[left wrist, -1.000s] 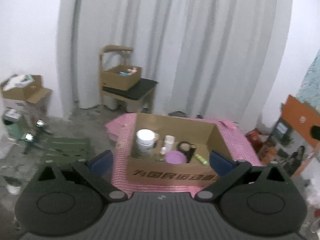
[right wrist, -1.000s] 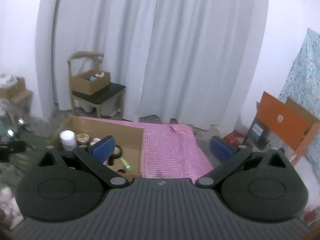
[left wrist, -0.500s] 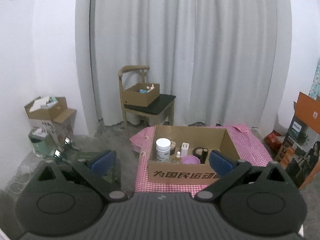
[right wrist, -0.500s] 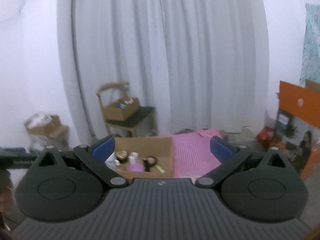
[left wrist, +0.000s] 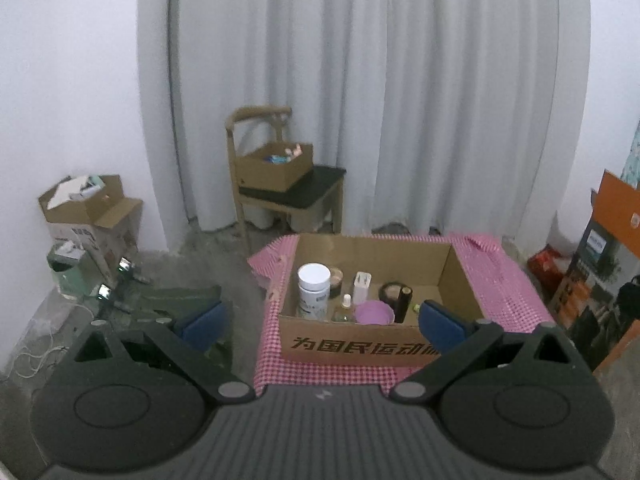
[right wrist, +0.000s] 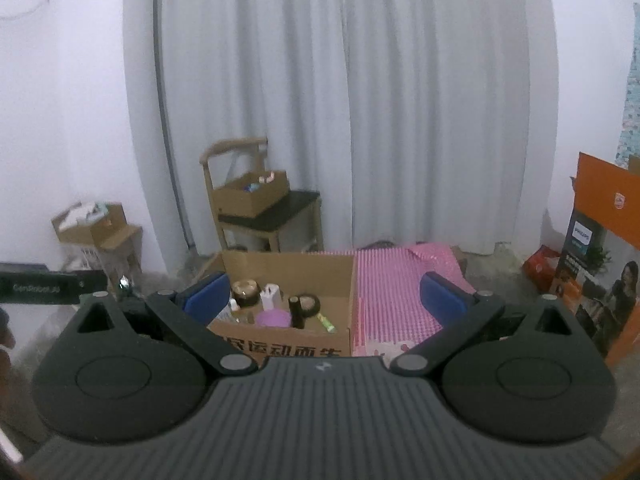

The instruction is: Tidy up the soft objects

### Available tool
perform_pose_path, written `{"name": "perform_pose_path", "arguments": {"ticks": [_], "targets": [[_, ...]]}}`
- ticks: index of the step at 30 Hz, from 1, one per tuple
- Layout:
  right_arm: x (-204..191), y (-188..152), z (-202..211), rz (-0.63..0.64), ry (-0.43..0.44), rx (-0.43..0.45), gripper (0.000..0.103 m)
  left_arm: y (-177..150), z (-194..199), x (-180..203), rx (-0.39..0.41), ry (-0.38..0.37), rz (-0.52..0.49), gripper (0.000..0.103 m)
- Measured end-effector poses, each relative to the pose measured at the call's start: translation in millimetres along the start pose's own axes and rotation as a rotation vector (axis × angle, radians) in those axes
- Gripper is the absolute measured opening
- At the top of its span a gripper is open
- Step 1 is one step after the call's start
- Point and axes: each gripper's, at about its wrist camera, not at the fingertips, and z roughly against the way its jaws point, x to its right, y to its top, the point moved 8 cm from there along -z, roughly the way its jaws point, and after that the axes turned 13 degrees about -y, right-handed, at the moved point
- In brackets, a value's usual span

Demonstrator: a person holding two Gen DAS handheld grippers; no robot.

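- Left gripper (left wrist: 322, 316) held high and well back from the cardboard box (left wrist: 360, 344), jaws spread wide, nothing between the blue pads (left wrist: 202, 320).
- Right gripper (right wrist: 322, 298) likewise pulled back, jaws wide apart and empty, aimed at the same cardboard box (right wrist: 288, 344) and the pink checked cloth (right wrist: 396, 296) beside it.
- Compared with a second ago: both views now farther off and higher, box smaller in frame, more of the grey curtain (left wrist: 360, 100) and floor showing; a retreat from the work area, not an approach.
- Inside the box: white jar (left wrist: 314, 290), purple bowl (left wrist: 374, 313), small bottles and a dark tube, all hard-looking, none obviously soft.
- Only soft thing plainly in reach: the checked cloth lying under and to the right of the box, draped over the low surface, one corner folded near the far edge.
- Pale pink item (right wrist: 390, 347) at the cloth's near edge in the right view, too blurred to identify.
- Likely meaning: either a pause between items or a survey before the next pick; no soft object in hand, so organising work apparently not under way at this instant.
- Second box on the wooden chair (left wrist: 280, 184) well behind, contents too small to tell.
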Motion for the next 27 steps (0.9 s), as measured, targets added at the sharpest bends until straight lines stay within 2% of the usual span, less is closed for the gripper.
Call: {"name": "perform_pose_path", "arguments": {"ticks": [4, 7, 10, 13, 16, 20, 23, 25, 27], "targets": [[-15, -1, -66, 0.050, -0.022, -0.057, 0.102, 2, -54, -1, -0.051, -0.036, -0.002, 0.103], [-24, 0, -124, 0.091, -0.051, -0.079, 0.102, 4, -106, 0, -0.079, -0.113, 0.006, 0.103], [-34, 7, -184, 0.091, 0.029, -0.107, 0.102, 10, -159, 4, -0.106, -0.210, 0.006, 0.103], [-41, 18, -246, 0.073, 0.125, -0.165, 0.102, 21, -206, 7, -0.118, -0.255, -0.016, 0.103], [-46, 36, -291, 0.068, 0.135, -0.202, 0.102, 37, -242, 8, -0.121, -0.315, -0.036, 0.103], [-60, 69, -328, 0.053, 0.143, -0.254, 0.102, 52, -264, 7, -0.123, -0.356, -0.030, 0.103], [-71, 90, -352, 0.027, 0.109, -0.350, 0.102, 64, -276, 4, -0.180, -0.385, -0.010, 0.103], [-72, 102, -359, -0.014, 0.095, -0.405, 0.102, 76, -279, -2, -0.203, -0.408, 0.022, 0.103], [-70, 115, -362, -0.039, 0.096, -0.426, 0.102, 92, -275, -10, -0.194, -0.406, 0.042, 0.103]]}}
